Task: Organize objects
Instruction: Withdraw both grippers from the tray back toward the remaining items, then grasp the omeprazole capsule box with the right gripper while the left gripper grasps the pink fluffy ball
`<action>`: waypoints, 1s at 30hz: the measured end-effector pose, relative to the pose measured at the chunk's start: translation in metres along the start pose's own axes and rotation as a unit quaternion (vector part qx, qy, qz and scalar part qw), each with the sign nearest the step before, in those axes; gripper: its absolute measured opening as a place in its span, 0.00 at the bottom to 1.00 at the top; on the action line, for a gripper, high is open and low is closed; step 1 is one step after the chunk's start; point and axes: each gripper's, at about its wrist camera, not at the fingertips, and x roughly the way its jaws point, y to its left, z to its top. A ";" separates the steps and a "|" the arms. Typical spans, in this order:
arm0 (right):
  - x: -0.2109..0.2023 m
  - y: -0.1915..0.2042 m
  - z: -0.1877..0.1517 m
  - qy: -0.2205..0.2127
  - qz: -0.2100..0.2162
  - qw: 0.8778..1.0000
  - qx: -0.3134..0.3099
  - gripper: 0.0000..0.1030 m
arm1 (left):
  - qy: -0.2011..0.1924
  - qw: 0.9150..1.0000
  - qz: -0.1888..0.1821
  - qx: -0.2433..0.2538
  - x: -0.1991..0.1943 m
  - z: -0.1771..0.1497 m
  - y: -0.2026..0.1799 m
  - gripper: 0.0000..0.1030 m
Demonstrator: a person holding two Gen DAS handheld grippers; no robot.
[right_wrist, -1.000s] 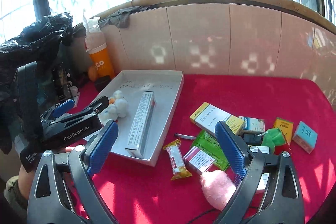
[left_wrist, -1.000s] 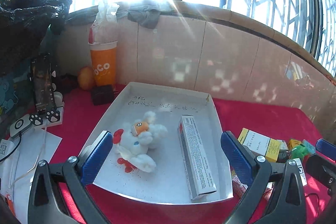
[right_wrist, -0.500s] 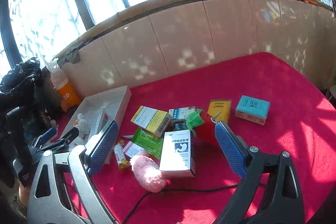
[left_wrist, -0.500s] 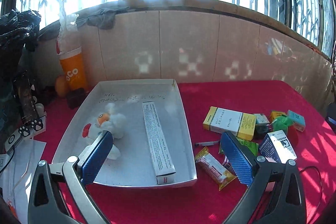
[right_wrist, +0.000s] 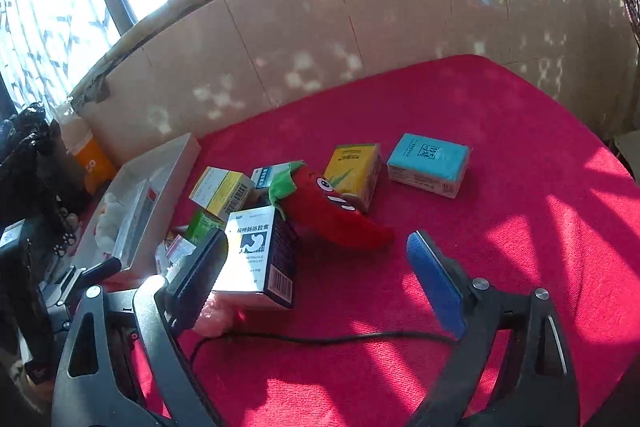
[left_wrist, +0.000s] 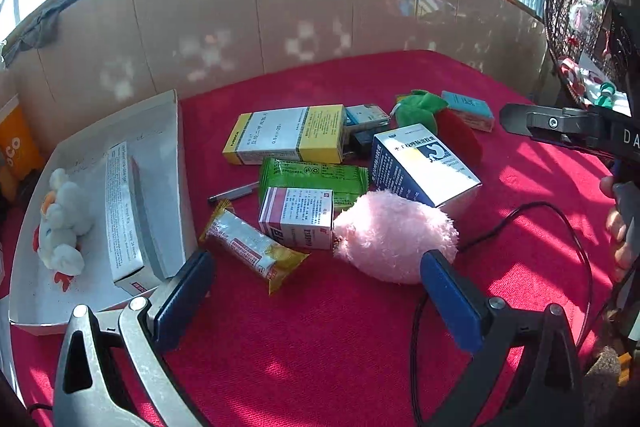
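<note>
a red cloth [left_wrist: 320, 347] covers the table, ending at a beige tiled wall [left_wrist: 248, 11] under barred windows bright with sun. the landmark is the blue-and-white medicine box [left_wrist: 424, 163], tilted in the middle of the clutter.

the left wrist view alone shows what lies left of that box: a white tray [left_wrist: 36, 307] holding a long grey carton [left_wrist: 124, 211] and a white plush toy [left_wrist: 60, 223], a snack bar [left_wrist: 252, 247], a pen [left_wrist: 234, 191], a green packet [left_wrist: 312, 175] and a small pink-banded box [left_wrist: 296, 215]. a pink fluffy toy [left_wrist: 394, 235] sits just in front of the medicine box, touching it. the right wrist view shows the far side: a red chili plush [right_wrist: 332, 211] leaning just behind the medicine box [right_wrist: 260, 251], then a yellow pack [right_wrist: 354, 175] and, well apart, a teal pack [right_wrist: 428, 163].

a yellow-and-white box [left_wrist: 288, 139] lies behind-left of the medicine box. a black cable [right_wrist: 320, 337] runs across the cloth in front of it.

the left gripper [left_wrist: 316, 291] hangs released, jaws spread, nothing between them but cloth and the edge of the pink toy. the right gripper [right_wrist: 316, 275] is also unclenched; its jaws have just been closing a little, with the medicine box's corner by the left pad and bare cloth between.
</note>
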 end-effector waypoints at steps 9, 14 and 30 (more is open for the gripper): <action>0.076 0.054 -0.004 0.093 -0.001 0.994 -0.049 0.85 | 0.003 1.000 0.002 0.006 0.001 -0.008 -0.004 1.00; 0.092 0.047 -0.009 0.111 -0.013 0.993 -0.044 0.52 | 0.005 1.000 -0.007 0.029 0.003 -0.009 -0.012 1.00; 0.079 0.019 -0.016 0.090 0.008 0.996 0.009 0.51 | 0.017 0.994 0.017 0.107 0.048 0.016 -0.050 1.00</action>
